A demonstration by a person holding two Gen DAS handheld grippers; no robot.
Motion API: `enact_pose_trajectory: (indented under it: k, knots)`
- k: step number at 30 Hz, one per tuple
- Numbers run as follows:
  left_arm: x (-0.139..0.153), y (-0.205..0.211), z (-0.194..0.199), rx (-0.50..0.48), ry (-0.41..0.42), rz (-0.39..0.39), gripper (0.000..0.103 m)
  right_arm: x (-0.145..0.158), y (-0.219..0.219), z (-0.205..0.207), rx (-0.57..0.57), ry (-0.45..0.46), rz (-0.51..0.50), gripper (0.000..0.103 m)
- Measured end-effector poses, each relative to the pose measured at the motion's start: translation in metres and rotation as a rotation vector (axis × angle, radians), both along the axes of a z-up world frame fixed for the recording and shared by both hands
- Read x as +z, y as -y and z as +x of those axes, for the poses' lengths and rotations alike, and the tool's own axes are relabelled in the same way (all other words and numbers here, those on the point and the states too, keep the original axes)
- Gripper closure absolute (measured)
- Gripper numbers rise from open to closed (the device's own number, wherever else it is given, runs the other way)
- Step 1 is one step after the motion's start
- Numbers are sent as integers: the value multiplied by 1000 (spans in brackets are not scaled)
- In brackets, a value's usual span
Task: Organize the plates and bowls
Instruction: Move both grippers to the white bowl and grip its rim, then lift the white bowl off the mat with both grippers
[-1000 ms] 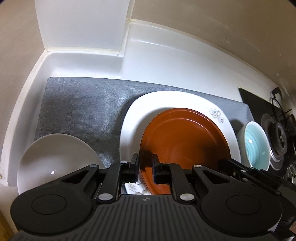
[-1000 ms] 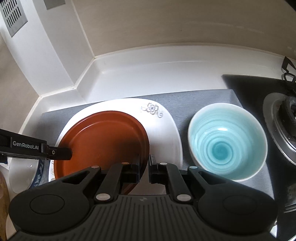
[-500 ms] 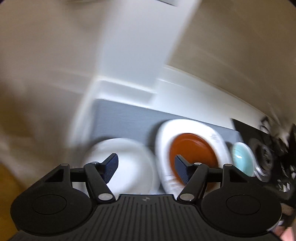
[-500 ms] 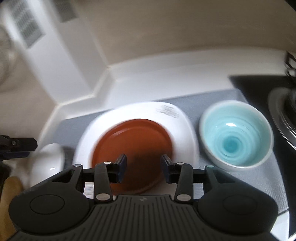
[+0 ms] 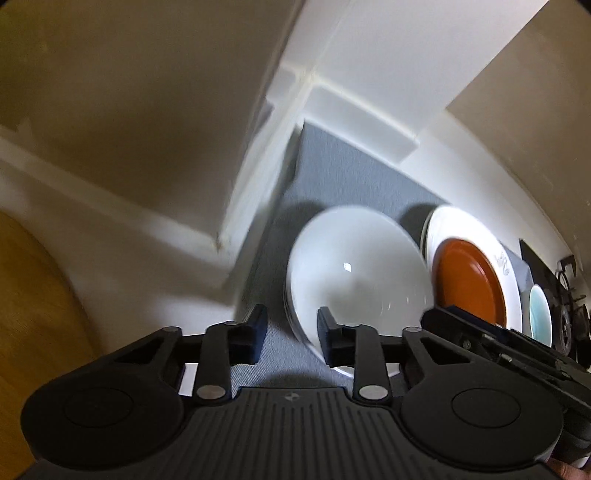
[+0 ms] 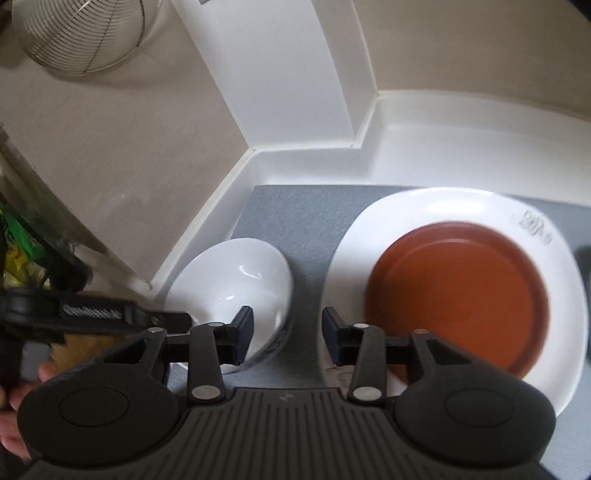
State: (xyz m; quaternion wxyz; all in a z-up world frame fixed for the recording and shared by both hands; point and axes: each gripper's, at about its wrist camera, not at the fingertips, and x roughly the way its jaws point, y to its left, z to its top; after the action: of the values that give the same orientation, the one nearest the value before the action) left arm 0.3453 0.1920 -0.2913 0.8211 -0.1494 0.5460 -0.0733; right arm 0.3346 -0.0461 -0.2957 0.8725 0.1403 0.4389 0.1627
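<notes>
**Two grippers over the left end of the mat, nothing gripped**

Count: one white bowl (image 5: 354, 273), one large white plate (image 6: 461, 221) with one rust-brown plate (image 6: 458, 299) lying on it, one pale blue bowl (image 5: 540, 314). Two grippers.

Left to right on the grey mat (image 6: 295, 218): white bowl at the left end, the plate stack just beside it with a narrow strip of mat between, the blue bowl beyond the stack, seen only in the left wrist view. The white plate carries a small grey floral mark near its far rim.

Left gripper (image 5: 289, 334): jaws a little apart after closing down just now; the bowl's near-left rim sits in the gap, and I cannot tell whether the pads touch it. Right gripper (image 6: 288, 334): jaws spread, narrowing slightly just now, held above the strip of mat between bowl and plate stack; nothing between them. A hand (image 6: 14, 402) shows at the lower left of the right wrist view.

Surface and room: white counter with a raised white lip, running into a stepped corner of beige wall and a white column. A wire basket (image 6: 81, 33) is at upper left. A black stove grate (image 5: 569, 291) is past the blue bowl. Green and yellow packaging (image 6: 18, 251) is at far left, blurred.

Room to move: bare mat behind the bowl and the plates, up to the lip. The white bowl sits close to the mat's left edge.
</notes>
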Motion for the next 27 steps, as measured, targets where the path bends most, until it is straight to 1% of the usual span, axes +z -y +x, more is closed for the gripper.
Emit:
enact_pose_trajectory:
  k: [2,3,5,7,10,11,12,14,17,19,21,23,27]
  knots:
    - [-3,2,1,-14,4,-5,81,-1,-7,0,7,5,-16,63]
    - [-4,5,-1,-25,6,0,84,-2,-10,1,11,5,-25,67]
    - [-4,7,0,-27,7,10,84,-7,-16,1,10,-6,-40,70]
    - [-3,14,-2,-57,3,46,84,-12,-20,4,12,-20,-65,73]
    - [-2,18,2,-94,-17,84,84,-17,-19,8,-11,-37,-51,78]
    - [-1,19,2,-98,-29,98,84,-17,-18,7,-8,-37,-53,84]
    - [0,20,1,-108,-38,114,84,-16,-18,5,3,-40,-53,86]
    - [0,19,-5,-118,-56,128,84,-16,-17,0,25,-50,-45,86]
    - [-1,14,-11,-112,-70,98,84,-16,-18,-5,59,-49,-65,86]
    - [-2,12,-9,-91,-74,84,84,-16,-17,-4,69,-47,-61,85]
    - [-5,10,-6,-61,-88,68,83,-19,-17,-1,67,-61,-45,81]
    - [-8,11,-3,-48,-94,68,83,-22,-19,0,63,-69,-45,80]
    - [-16,17,-3,-46,-104,70,83,-24,-25,1,80,-58,-82,82]
